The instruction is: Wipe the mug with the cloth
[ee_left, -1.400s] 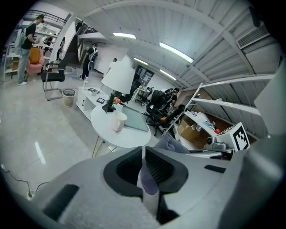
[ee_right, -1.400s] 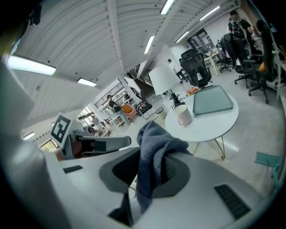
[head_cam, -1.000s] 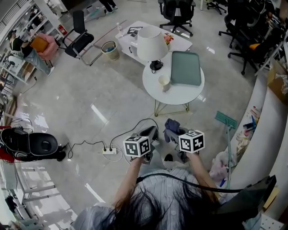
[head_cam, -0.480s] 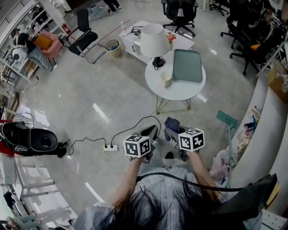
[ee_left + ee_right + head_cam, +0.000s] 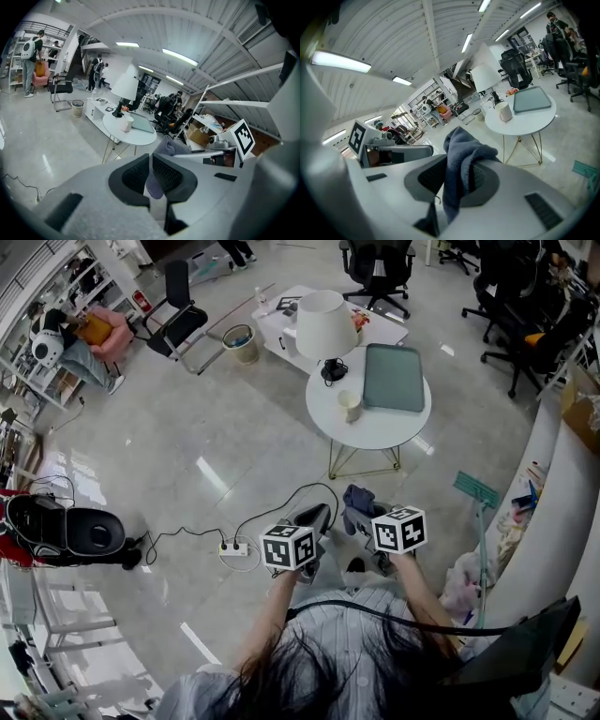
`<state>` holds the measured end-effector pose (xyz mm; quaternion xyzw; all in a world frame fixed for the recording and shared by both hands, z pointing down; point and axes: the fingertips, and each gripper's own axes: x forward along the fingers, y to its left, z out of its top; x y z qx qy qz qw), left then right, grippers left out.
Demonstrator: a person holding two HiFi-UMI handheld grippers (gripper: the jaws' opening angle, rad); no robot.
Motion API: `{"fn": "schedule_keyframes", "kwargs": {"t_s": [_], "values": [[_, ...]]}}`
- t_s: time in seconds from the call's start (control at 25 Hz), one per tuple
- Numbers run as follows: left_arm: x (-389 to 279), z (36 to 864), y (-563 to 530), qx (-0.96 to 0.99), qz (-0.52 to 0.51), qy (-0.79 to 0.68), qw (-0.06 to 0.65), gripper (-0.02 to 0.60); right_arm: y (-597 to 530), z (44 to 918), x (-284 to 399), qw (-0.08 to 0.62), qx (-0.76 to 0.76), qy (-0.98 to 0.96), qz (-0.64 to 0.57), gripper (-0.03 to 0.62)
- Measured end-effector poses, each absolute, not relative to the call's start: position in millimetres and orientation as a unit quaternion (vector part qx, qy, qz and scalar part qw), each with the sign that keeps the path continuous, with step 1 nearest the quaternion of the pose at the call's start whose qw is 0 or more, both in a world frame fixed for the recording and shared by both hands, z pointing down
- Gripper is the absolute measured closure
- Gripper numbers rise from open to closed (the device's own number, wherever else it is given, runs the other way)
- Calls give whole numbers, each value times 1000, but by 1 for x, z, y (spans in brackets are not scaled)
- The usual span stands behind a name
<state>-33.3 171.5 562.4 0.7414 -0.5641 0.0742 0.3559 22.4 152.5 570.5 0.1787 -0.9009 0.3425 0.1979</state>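
1. Right gripper (image 5: 457, 163): the jaws pinch a blue-grey cloth (image 5: 464, 143). Its folds bunch above the pads and a tail hangs below them.
2. Left gripper (image 5: 149, 161): the jaws are pressed together at the tips. It is held just left of the right gripper, level with it, and the two marker cubes sit side by side without touching.
3. Mug (image 5: 350, 406): it stands upright on the round white table (image 5: 375, 435), toward the table's left side. It is on the near side of the lamp (image 5: 323, 324) and left of the grey-green tray (image 5: 394, 378). The mug lies on the far side of both grippers, well apart from them and from the cloth.
4. Floor: a power strip (image 5: 232, 548) with its cable lies to the left of the left gripper.
5. Change from the earlier frames: both grippers keep the same place in the head view, with the cloth clamped as before. The table, lamp and tray sit slightly farther right in that view. The mug holds its spot on the table.
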Motion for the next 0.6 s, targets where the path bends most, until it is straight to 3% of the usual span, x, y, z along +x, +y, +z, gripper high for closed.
{"fn": "schedule_keyframes", "kwargs": {"t_s": [0.6], "values": [[-42,566,171,728,63,-579,362,545,148,578,18,215,167,-899,343,514]]}}
